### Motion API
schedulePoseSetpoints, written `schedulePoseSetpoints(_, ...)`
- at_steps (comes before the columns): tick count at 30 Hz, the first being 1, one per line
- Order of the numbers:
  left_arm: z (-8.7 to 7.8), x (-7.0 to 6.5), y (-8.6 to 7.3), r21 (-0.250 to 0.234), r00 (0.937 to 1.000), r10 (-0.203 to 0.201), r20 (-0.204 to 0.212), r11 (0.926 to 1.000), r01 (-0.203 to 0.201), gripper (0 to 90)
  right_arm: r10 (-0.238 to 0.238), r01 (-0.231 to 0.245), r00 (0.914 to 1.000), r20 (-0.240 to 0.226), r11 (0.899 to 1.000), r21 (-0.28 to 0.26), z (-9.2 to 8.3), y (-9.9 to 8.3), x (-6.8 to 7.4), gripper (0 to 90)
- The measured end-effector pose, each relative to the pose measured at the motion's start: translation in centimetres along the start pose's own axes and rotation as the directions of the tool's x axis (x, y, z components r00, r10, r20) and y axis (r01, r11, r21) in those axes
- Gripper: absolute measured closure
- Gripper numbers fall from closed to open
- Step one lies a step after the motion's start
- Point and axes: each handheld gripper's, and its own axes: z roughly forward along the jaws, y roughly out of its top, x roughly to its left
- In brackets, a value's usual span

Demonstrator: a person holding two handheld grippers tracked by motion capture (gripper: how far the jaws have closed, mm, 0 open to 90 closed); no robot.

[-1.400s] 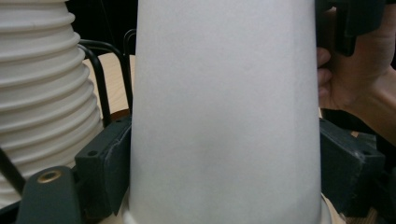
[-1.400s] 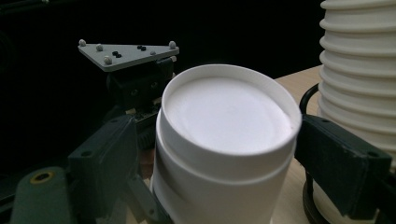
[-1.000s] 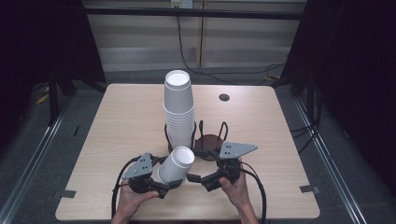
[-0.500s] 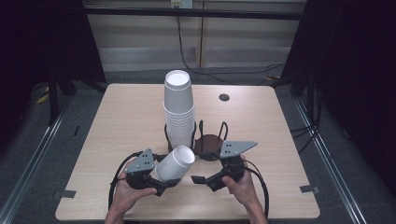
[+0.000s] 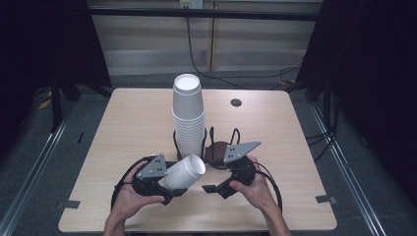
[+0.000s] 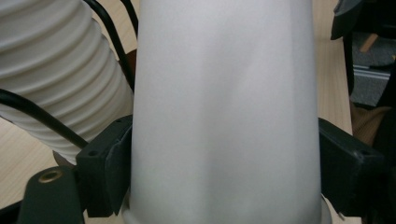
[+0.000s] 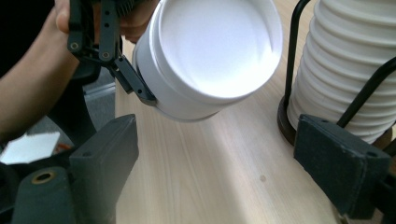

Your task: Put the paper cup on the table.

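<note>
My left gripper (image 5: pixel 169 184) is shut on a white paper cup (image 5: pixel 185 171), which lies tilted with its closed bottom pointing up and right. In the left gripper view the cup (image 6: pixel 224 112) stands between the two black jaws, and both press on its sides. My right gripper (image 5: pixel 216 184) is just right of the cup, open and holding nothing. In the right gripper view the cup's bottom (image 7: pixel 212 51) faces me beyond the wide-open right gripper (image 7: pixel 224 163), with the left gripper (image 7: pixel 126 77) clamped on the cup's side. A tall stack of upturned white cups (image 5: pixel 188 115) stands in a black wire holder just behind.
A second black wire holder (image 5: pixel 221 150) with a brown base stands right of the stack, close behind my right gripper. A small dark disc (image 5: pixel 236 102) is set in the far right of the wooden table (image 5: pixel 128 123). Cables loop beside both hands near the front edge.
</note>
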Motion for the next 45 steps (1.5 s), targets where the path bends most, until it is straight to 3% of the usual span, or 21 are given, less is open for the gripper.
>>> schedulePoseSetpoints(6,0.6,0.1,0.6,0.071,0.9995,0.030,0.009,0.9970,-0.030,16.8,-0.024,0.025,0.9997,-0.002,0.996,0.091,0.3,0.0,0.1,13.6)
schedulePoseSetpoints(10,0.9,0.3,1.1,0.102,0.9986,0.049,0.021,0.9934,-0.051,16.8,-0.038,0.037,0.9993,0.005,0.992,0.117,0.1,0.0,0.2,13.6)
schedulePoseSetpoints(16,1.2,0.1,2.0,0.178,0.9956,0.093,0.017,0.9795,-0.094,16.8,-0.033,0.032,0.9995,0.002,0.985,0.170,0.1,-0.1,-0.1,16.3)
schedulePoseSetpoints(19,1.5,0.1,2.3,0.195,0.9935,0.108,0.036,0.9744,-0.113,16.8,-0.034,0.036,0.9993,-0.013,0.980,0.193,0.4,-0.2,-0.2,17.4)
schedulePoseSetpoints(25,2.3,-0.1,2.3,0.258,0.9902,0.127,0.058,0.9563,-0.138,16.8,-0.037,0.037,0.9993,-0.004,0.978,0.207,0.4,-0.1,-0.3,14.9)
schedulePoseSetpoints(30,2.7,-0.2,2.6,0.292,0.9874,0.141,0.071,0.9436,-0.156,16.8,-0.044,0.051,0.9986,-0.031,0.959,0.277,1.1,0.1,-0.4,14.3)
schedulePoseSetpoints(31,2.8,-0.3,2.6,0.288,0.9875,0.139,0.074,0.9450,-0.154,16.8,-0.044,0.052,0.9985,-0.033,0.957,0.285,1.2,0.1,-0.4,14.2)
schedulePoseSetpoints(34,3.0,-0.5,2.7,0.303,0.9855,0.150,0.079,0.9381,-0.167,16.8,-0.045,0.057,0.9978,-0.049,0.955,0.291,1.5,0.2,-0.7,14.3)
schedulePoseSetpoints(38,3.3,-0.8,2.7,0.310,0.9845,0.151,0.089,0.9351,-0.172,16.8,-0.042,0.058,0.9974,-0.058,0.947,0.315,1.6,0.5,-0.7,14.3)
schedulePoseSetpoints(39,3.4,-0.8,2.7,0.320,0.9825,0.163,0.090,0.9295,-0.184,16.8,-0.048,0.066,0.9968,-0.064,0.944,0.324,1.7,0.6,-0.7,14.3)
schedulePoseSetpoints(43,3.8,-1.1,2.8,0.332,0.9823,0.165,0.089,0.9250,-0.185,16.8,-0.048,0.073,0.9957,-0.079,0.934,0.349,1.9,1.0,-1.0,14.2)
schedulePoseSetpoints(45,3.9,-1.1,2.8,0.340,0.9788,0.176,0.105,0.9185,-0.202,16.8,-0.042,0.073,0.9947,-0.094,0.929,0.363,2.2,1.1,-1.0,14.3)
